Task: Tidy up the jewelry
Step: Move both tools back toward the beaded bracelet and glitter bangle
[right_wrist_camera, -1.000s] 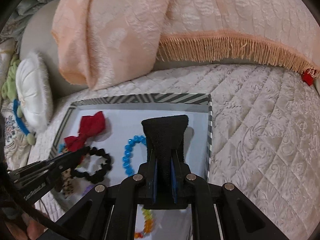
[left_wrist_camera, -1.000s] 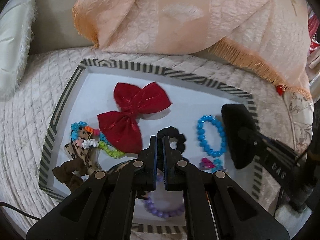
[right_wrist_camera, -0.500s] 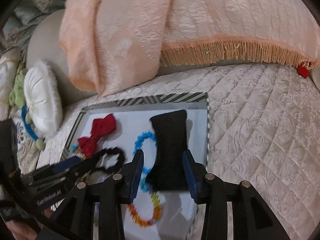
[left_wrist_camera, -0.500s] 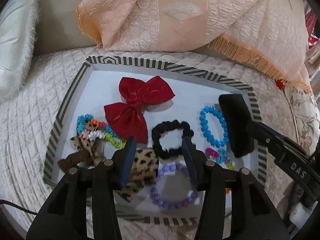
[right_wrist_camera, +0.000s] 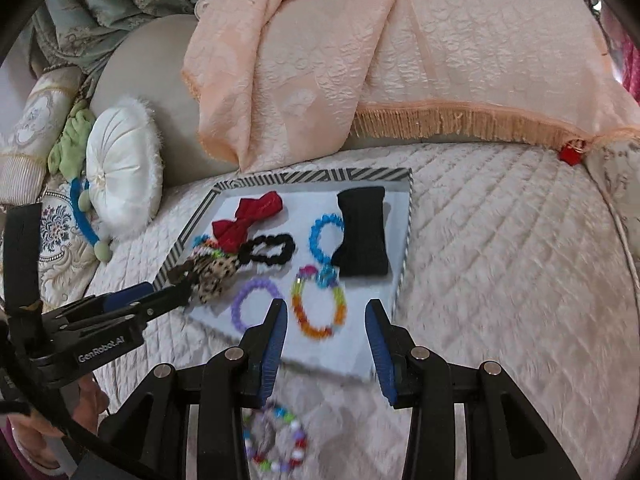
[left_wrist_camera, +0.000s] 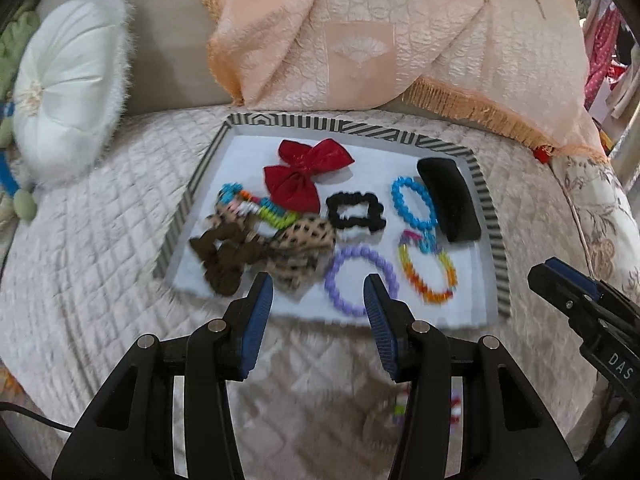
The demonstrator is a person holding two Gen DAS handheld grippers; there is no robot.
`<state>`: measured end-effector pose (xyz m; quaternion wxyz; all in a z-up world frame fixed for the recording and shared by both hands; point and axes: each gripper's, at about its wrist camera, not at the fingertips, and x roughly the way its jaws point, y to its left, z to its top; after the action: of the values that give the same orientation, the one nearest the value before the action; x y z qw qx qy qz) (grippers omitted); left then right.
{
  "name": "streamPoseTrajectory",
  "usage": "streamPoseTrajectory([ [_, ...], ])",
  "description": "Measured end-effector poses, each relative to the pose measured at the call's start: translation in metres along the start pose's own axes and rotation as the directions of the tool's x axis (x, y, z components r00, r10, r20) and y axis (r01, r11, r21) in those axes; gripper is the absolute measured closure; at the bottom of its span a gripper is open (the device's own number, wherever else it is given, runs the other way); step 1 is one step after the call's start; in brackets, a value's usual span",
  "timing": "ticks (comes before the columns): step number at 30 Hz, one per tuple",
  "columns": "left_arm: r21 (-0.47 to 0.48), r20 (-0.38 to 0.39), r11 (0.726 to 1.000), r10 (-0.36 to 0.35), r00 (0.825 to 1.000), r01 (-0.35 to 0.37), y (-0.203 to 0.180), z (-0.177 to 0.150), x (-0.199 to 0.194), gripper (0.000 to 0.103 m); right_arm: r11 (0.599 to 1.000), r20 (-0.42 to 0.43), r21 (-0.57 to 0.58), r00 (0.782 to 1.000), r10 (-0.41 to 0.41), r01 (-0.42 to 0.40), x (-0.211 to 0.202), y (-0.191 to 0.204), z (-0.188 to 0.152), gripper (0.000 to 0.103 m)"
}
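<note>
A striped-rim tray (left_wrist_camera: 488,216) (right_wrist_camera: 406,240) lies on the quilted bed. In it lie a red bow (left_wrist_camera: 306,174), a black scrunchie (left_wrist_camera: 355,216), a blue bead bracelet (left_wrist_camera: 414,202), a black cushion roll (left_wrist_camera: 448,200) (right_wrist_camera: 362,232), a purple bracelet (left_wrist_camera: 360,280), a rainbow bracelet (left_wrist_camera: 426,272) (right_wrist_camera: 318,308), leopard and brown bows (left_wrist_camera: 256,250). A multicolour bracelet (right_wrist_camera: 274,436) lies on the quilt in front of the tray. My left gripper (left_wrist_camera: 319,294) is open and empty, near the tray's front edge. My right gripper (right_wrist_camera: 326,322) is open and empty, above the tray's front corner.
A peach fringed blanket (left_wrist_camera: 360,32) hangs behind the tray. A white round cushion (left_wrist_camera: 68,92) (right_wrist_camera: 120,168) sits at the left. The right gripper shows at the right of the left wrist view (left_wrist_camera: 568,292); the left gripper shows at the left of the right wrist view (right_wrist_camera: 132,304).
Both grippers have opened and drawn back from the tray. The right one let go of the black cushion roll, which now lies in the tray; the black scrunchie lies free.
</note>
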<state>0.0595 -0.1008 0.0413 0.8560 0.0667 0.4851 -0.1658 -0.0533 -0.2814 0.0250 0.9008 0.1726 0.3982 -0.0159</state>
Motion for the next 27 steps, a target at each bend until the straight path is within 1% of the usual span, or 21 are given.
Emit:
streamPoseTrajectory([
  [2, 0.002, 0.019, 1.000, 0.011, 1.000, -0.011, 0.001, -0.011, -0.013, 0.056, 1.000, -0.008, 0.005, 1.000, -0.014, 0.014, -0.008, 0.003, -0.008, 0.065],
  [6, 0.003, 0.037, 1.000, 0.020, 0.999, -0.020, 0.005, -0.032, -0.031, 0.056, 1.000, -0.012, 0.008, 1.000, 0.001, -0.001, -0.022, 0.009, -0.026, 0.065],
  [8, 0.001, 0.038, 1.000, 0.015, 0.999, -0.015, 0.007, -0.044, -0.038, 0.056, 1.000, -0.004, 0.004, 1.000, 0.017, -0.017, -0.029, 0.012, -0.035, 0.065],
  [10, -0.006, 0.029, 1.000, 0.003, 1.000, -0.003, 0.010, -0.054, -0.043, 0.056, 1.000, -0.001, -0.005, 1.000, 0.015, -0.015, -0.035, 0.016, -0.043, 0.065],
  [14, -0.024, 0.017, 1.000, -0.020, 1.000, 0.020, 0.014, -0.071, -0.052, 0.056, 0.999, -0.031, -0.045, 0.999, 0.009, -0.010, -0.042, 0.024, -0.058, 0.064],
  [17, -0.036, 0.001, 0.998, -0.042, 0.999, 0.042, 0.016, -0.080, -0.054, 0.056, 0.998, -0.057, -0.069, 0.998, -0.001, -0.003, -0.040, 0.028, -0.068, 0.062],
  [20, -0.037, -0.011, 0.998, -0.044, 0.999, 0.043, 0.016, -0.087, -0.054, 0.056, 0.995, -0.110, -0.104, 0.994, -0.015, 0.003, -0.029, 0.033, -0.078, 0.062],
  [27, -0.049, -0.050, 0.998, -0.035, 0.998, 0.033, 0.018, -0.098, -0.041, 0.056, 0.993, -0.143, -0.119, 0.990, -0.011, -0.006, -0.017, 0.038, -0.088, 0.062],
])
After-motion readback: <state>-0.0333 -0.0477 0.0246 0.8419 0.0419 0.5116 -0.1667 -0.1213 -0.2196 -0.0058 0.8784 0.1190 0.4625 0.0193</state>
